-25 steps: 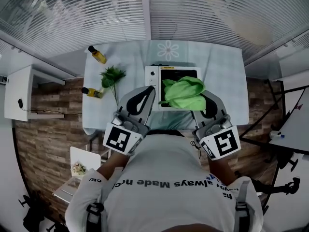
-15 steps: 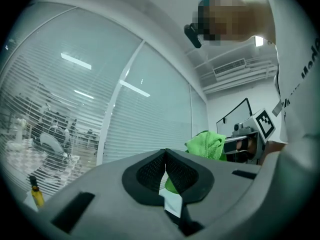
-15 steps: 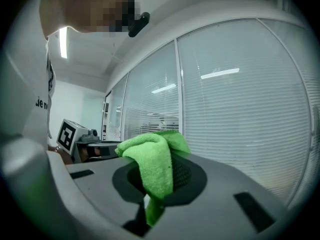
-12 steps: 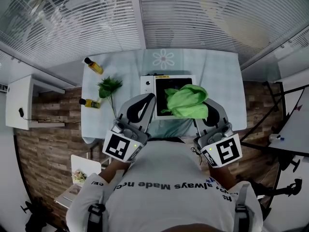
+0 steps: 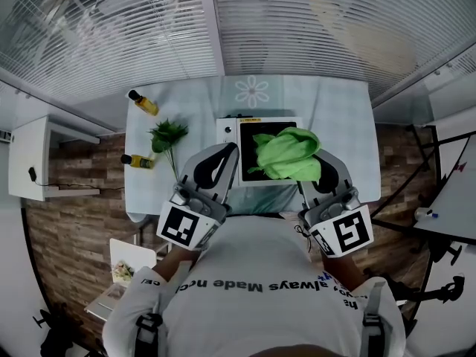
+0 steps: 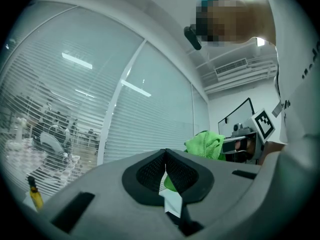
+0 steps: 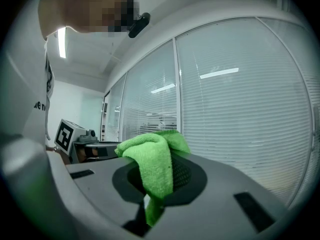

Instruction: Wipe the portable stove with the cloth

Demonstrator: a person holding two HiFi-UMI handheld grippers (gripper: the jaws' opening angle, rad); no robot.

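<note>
The white portable stove (image 5: pixel 227 131) with a black top sits on the pale table (image 5: pixel 335 117) straight ahead of me. A bright green cloth (image 5: pixel 284 153) hangs over the stove's right half, pinched in my right gripper (image 5: pixel 316 155), which is shut on it. In the right gripper view the green cloth (image 7: pixel 156 164) drapes out from between the jaws. My left gripper (image 5: pixel 232 153) hovers at the stove's near left edge, its jaws closed together with nothing held. In the left gripper view the jaw tips (image 6: pixel 165 154) meet, and the green cloth (image 6: pixel 205 144) shows beyond them.
Two small yellow bottles (image 5: pixel 143 103) (image 5: pixel 137 159) and a green plant sprig (image 5: pixel 168 134) lie on the table's left part. A flower print (image 5: pixel 251 91) marks the table's far side. Slatted blinds (image 5: pixel 297 21) run behind. Wooden floor (image 5: pixel 71 222) flanks the table.
The head view has shifted slightly, so the table and stove sit a little higher in frame. Both grippers and the cloth have barely moved in the last half second.
</note>
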